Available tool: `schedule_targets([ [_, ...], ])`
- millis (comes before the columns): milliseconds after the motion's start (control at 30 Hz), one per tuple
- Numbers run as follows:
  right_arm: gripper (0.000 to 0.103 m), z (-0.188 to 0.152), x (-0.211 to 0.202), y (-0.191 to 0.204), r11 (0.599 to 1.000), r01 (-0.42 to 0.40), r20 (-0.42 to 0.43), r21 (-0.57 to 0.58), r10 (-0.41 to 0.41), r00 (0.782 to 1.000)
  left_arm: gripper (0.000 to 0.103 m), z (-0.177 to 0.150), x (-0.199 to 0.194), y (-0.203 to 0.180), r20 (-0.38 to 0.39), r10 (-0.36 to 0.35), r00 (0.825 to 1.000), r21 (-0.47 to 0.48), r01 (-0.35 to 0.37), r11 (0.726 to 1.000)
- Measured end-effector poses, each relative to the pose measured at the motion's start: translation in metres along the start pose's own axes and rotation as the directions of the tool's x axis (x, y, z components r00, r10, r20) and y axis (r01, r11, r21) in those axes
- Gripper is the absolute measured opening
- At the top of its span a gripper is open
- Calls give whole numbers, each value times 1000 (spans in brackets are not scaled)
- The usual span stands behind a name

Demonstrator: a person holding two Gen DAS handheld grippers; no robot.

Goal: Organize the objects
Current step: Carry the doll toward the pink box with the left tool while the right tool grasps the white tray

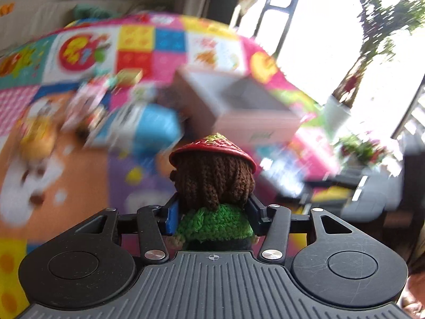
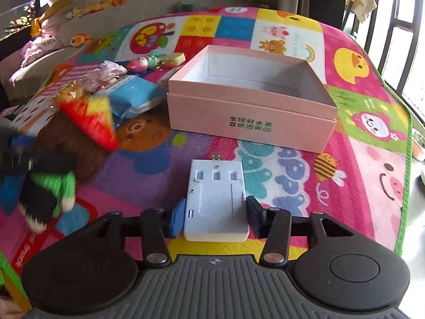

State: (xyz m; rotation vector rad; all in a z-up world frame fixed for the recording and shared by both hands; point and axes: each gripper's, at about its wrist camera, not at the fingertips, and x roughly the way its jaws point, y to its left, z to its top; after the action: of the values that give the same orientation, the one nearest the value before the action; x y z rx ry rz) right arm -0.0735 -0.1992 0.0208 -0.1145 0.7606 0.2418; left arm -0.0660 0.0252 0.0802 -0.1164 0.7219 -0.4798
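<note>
My left gripper point(image 1: 211, 216) is shut on a crochet doll point(image 1: 213, 186) with brown hair, a red conical hat and a green top, held above the mat; the left wrist view is motion-blurred. The doll also shows blurred at the left of the right wrist view point(image 2: 71, 143), with the left gripper point(image 2: 18, 154) around it. My right gripper point(image 2: 216, 216) is shut on a white USB hub point(image 2: 216, 196), just above the mat. An open pink box point(image 2: 249, 101) with green print stands ahead of the hub, empty inside; it also shows in the left wrist view point(image 1: 239, 106).
A colourful play mat point(image 2: 358, 111) covers the floor. A blue wipes pack point(image 2: 135, 95), a pink cloth point(image 2: 106, 71), small toys point(image 2: 151, 62) and a yellow snack bag point(image 2: 69, 90) lie left of the box. Plush toys point(image 2: 53, 26) sit at the far left. Windows point(image 2: 398, 26) are on the right.
</note>
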Motion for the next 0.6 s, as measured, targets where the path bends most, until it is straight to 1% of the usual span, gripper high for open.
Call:
schedule_targets([
  [67, 47, -1, -10, -10, 1000, -12, 26, 16, 11, 1000, 55, 27, 2, -12, 40, -27, 999, 20, 26, 999],
  [133, 47, 0, -21, -21, 999, -27, 58, 45, 25, 998, 55, 59, 14, -24, 81, -40, 996, 16, 39, 999],
  [200, 47, 2, -31, -30, 997, -38, 90, 69, 32, 995, 55, 92, 38, -33, 119, -36, 992, -16, 38, 999],
  [267, 47, 3, -38, -38, 996, -34, 120, 81, 24, 992, 55, 121, 75, -40, 126, -25, 992, -33, 30, 999],
  [300, 47, 3, -41, -42, 996, -27, 131, 87, 15, 991, 55, 133, 98, -42, 115, -8, 993, -45, 14, 999],
  [333, 47, 4, -43, -46, 995, -20, 140, 93, 7, 990, 55, 142, 121, -42, 82, 19, 996, -58, -14, 998],
  [367, 47, 4, -45, -50, 995, -16, 147, 102, 0, 989, 55, 149, 144, -42, 33, 53, 998, -71, -50, 996],
  [400, 47, 5, -46, -53, 994, -15, 150, 109, -2, 989, 55, 151, 165, -40, -17, 90, 996, -73, -91, 993],
  [433, 47, 4, -48, -57, 994, -15, 153, 109, -2, 988, 55, 150, 182, -41, -64, 134, 989, -53, -137, 989],
  [467, 47, 3, -49, -60, 994, -14, 157, 105, -3, 988, 55, 147, 195, -44, -114, 186, 976, -12, -189, 982],
  [500, 47, 3, -50, -62, 995, -9, 161, 99, -7, 987, 56, 140, 202, -46, -159, 235, 959, 29, -233, 972],
  [533, 47, 2, -50, -65, 996, -3, 165, 91, -12, 986, 55, 132, 204, -45, -186, 258, 948, 58, -252, 966],
  [567, 47, 4, -50, -67, 996, 1, 168, 86, -16, 986, 56, 125, 199, -46, -165, 263, 951, 90, -251, 964],
  [600, 47, 7, -49, -70, 996, 4, 172, 84, -19, 985, 53, 123, 192, -46, -157, 269, 950, 99, -256, 962],
])
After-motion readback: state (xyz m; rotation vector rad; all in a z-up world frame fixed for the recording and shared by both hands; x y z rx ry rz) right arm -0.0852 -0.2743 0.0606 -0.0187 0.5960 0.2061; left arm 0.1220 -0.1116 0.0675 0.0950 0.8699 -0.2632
